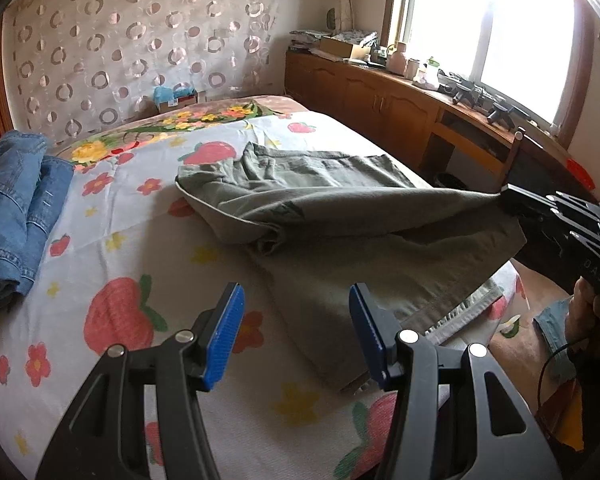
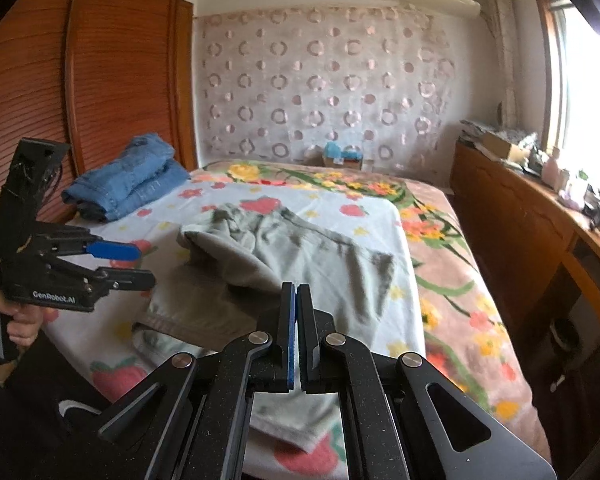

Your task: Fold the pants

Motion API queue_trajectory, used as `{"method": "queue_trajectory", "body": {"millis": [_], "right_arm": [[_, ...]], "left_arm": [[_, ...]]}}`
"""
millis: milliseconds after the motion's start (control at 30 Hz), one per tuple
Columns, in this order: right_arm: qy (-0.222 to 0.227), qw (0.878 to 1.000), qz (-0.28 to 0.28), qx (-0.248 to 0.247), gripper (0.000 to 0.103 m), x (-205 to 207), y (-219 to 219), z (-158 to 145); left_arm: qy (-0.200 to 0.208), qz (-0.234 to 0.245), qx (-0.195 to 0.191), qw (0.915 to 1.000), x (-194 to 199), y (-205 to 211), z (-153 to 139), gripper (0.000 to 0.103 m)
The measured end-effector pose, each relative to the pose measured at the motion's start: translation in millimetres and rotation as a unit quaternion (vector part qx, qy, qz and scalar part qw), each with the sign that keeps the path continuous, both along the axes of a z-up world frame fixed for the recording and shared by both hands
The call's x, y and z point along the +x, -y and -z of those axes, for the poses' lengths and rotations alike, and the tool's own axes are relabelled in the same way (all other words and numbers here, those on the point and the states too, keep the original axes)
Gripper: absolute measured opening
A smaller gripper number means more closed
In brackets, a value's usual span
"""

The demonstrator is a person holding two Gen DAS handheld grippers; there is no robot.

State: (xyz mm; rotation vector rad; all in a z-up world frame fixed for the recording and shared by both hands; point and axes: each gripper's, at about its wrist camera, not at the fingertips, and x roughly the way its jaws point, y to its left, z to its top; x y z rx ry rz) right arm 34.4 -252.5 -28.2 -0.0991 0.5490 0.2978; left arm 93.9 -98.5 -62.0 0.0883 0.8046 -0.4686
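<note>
At far left we see folded jeans [image 1: 18, 208] lying on the bed [image 1: 112, 248], well apart from the rest. Our left claw [image 1: 296, 330] hangs released above the sheet, nothing between its blue pads [image 1: 224, 332]. The grey-green pants [image 1: 340, 216] lie mid-bed, waist rumpled, one leg drawn up off the other toward the right. There our right claw [image 2: 296, 312] is clenched, grasping that raised leg's end.
</note>
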Motion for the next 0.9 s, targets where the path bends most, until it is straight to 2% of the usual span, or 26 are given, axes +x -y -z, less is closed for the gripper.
{"method": "queue_trajectory", "body": {"millis": [433,700,833,900], "right_arm": [[-0.047,0.998,0.029,0.01,0.0,-9,22,41],[-0.055,0.997,0.043,0.015,0.0,-12,34,44],[-0.061,0.997,0.035,0.036,0.0,-10,32,45],[-0.064,0.997,0.026,0.036,0.013,-8,27,47]], "left_arm": [[-0.025,0.012,0.016,0.9995,0,13,22,0.054],[-0.029,0.014,0.011,0.9994,-2,14,25,0.054],[-0.035,0.014,0.02,0.9991,-1,16,31,0.054],[-0.04,0.013,0.024,0.9988,0,16,35,0.054]]}}
